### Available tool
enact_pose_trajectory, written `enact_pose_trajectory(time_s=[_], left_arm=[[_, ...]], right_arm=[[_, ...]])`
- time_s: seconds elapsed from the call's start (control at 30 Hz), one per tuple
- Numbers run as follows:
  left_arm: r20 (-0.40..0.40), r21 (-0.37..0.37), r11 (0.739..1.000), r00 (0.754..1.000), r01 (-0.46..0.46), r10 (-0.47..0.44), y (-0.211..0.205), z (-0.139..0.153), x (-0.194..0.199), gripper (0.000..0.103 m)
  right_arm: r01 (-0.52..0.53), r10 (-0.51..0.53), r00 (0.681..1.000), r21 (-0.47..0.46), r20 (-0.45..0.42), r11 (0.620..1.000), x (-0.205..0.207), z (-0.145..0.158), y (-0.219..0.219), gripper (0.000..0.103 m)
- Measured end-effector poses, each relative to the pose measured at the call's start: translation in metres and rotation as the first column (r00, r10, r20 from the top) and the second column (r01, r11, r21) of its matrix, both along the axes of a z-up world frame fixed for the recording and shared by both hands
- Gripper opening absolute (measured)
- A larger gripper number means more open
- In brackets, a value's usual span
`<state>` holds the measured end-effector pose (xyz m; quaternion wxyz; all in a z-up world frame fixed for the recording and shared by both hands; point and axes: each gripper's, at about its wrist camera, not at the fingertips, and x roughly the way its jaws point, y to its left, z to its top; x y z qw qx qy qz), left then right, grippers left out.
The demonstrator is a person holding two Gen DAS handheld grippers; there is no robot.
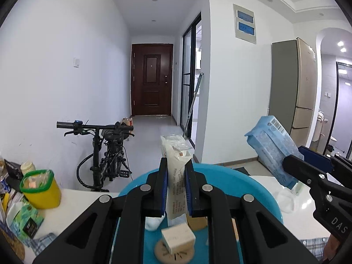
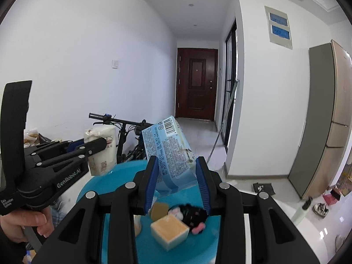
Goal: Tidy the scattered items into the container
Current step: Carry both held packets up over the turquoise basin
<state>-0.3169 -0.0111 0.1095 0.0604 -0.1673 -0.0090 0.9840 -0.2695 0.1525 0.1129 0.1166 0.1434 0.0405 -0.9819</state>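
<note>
Blue basin (image 1: pixel 253 182) sits on the white table (image 1: pixel 83 198) below both grippers. Left gripper (image 1: pixel 177 169) is clamped on a cream packet (image 1: pixel 176 154); right gripper (image 2: pixel 177 165) pinches a blue packet (image 2: pixel 169 149) above the near rim, open air between them.

Small box (image 2: pixel 170 231) in basin (image 2: pixel 96 184)

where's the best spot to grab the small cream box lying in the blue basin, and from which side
Grip the small cream box across its two flat side walls, coming from above. It lies in the blue basin with its broad top face up and the walls exposed. The black and pink item sits close on one side, so probably place the jaws across the other pair of walls.
</note>
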Motion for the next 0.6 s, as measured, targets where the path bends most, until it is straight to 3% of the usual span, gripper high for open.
enact_pose_trajectory(time_s=[0.33, 0.6], left_arm=[[0.027, -0.018, 1.0, 1.0, 0.003, -0.002, 0.005, 0.006, -0.034, 0.015], [0.252, 0.002, 1.0, 0.968, 0.019, -0.019, 0.013, 0.002, -0.065, 0.015]], right_arm=[[-0.003, 0.003, 1.0, -0.007, -0.017, 1.0, -0.031, 0.018, -0.012, 0.034], [-0.025, 0.02, 0.988, 0.028, 0.156, 0.999, -0.068, 0.011, -0.014, 0.034]])
